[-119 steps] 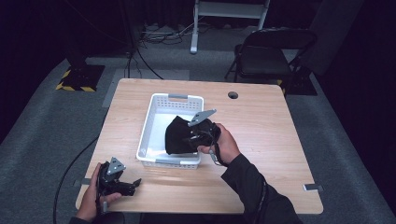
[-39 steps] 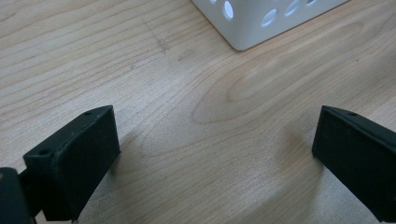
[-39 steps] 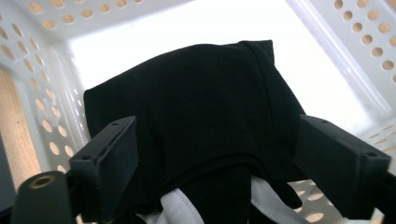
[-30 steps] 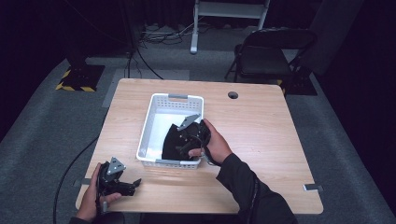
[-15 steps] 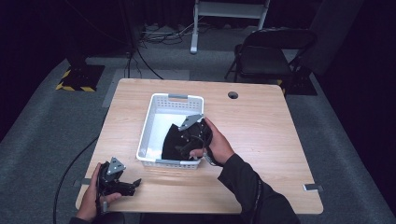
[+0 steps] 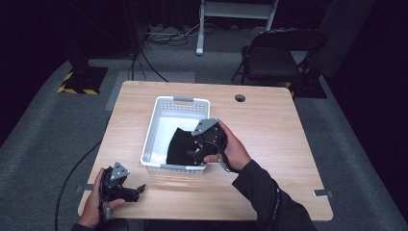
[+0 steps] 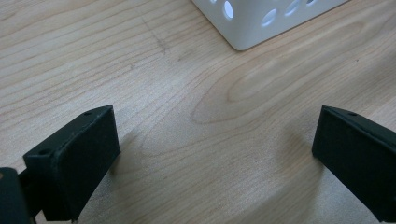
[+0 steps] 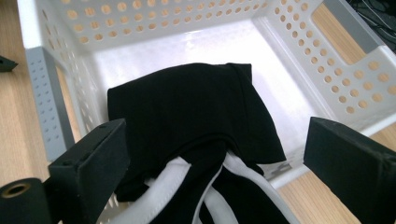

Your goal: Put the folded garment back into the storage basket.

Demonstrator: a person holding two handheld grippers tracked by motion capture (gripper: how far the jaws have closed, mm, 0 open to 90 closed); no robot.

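A: High view, item one?
B: White basket [image 6: 156, 126] on the wooden table [image 6: 274, 130], left of centre. A black garment [image 6: 179, 146] lies in its near half.

A: Grippers there?
B: Right gripper [image 6: 198, 144] held over the basket's near right corner, just above the garment. Left gripper [image 6: 137, 191] low on the table's near left corner, well apart from the basket.

A: Left gripper view?
B: Both jaws spread wide, nothing between them but bare table [image 7: 205, 93]. One corner of the basket [image 7: 261, 18] shows at the top.

A: Right gripper view?
B: Jaws released and set wide, one either side of the garment [image 8: 196, 116], pads not pressing on it. The garment is black with white bands [image 8: 163, 196] at its near end, bunched against the near wall of the basket [image 8: 289, 23], whose far floor is bare.

A: Garment's location, for the record?
B: Inside the basket, near end, below the right gripper.
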